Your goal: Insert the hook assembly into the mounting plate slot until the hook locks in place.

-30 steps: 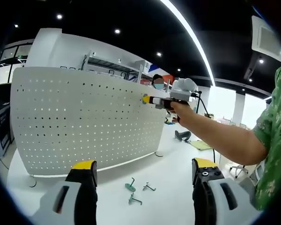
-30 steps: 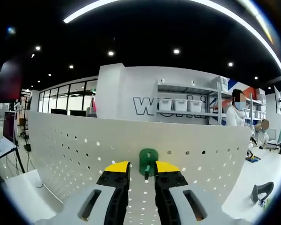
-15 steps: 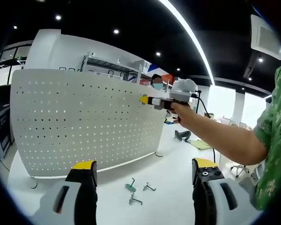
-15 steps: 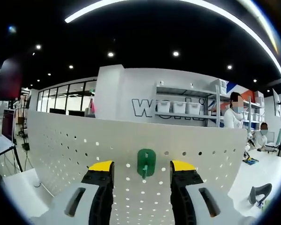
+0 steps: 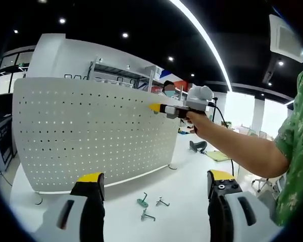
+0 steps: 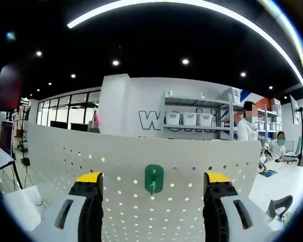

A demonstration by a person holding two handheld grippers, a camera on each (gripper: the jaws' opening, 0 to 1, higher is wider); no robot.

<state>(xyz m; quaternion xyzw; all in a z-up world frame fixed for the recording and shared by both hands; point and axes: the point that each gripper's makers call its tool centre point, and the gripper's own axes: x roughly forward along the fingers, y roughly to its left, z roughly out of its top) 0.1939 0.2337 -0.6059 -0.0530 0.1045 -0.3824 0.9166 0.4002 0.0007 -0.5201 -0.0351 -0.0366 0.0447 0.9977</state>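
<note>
A green hook (image 6: 154, 178) hangs by itself on the white pegboard mounting plate (image 6: 192, 212), near its top edge. My right gripper (image 6: 154, 182) stands open a little back from the hook, its yellow-tipped jaws wide apart on either side of it and touching nothing. In the left gripper view the same pegboard (image 5: 86, 131) stands upright on the white table (image 5: 182, 222), and my right gripper (image 5: 156, 107), held by a person's hand, sits at the board's upper right. My left gripper (image 5: 149, 182) is open and holds nothing. Three loose hooks (image 5: 149, 206) lie on the table before the board.
The person's arm (image 5: 237, 148) in a green patterned sleeve reaches in from the right. Shelving with white bins (image 6: 192, 118) and people stand behind the board. A dark object (image 5: 197, 146) lies on the table at the far right.
My right gripper has opened wide, letting go of the green hook, which stays on the pegboard. It has drawn back a little. The left gripper has hardly moved.
</note>
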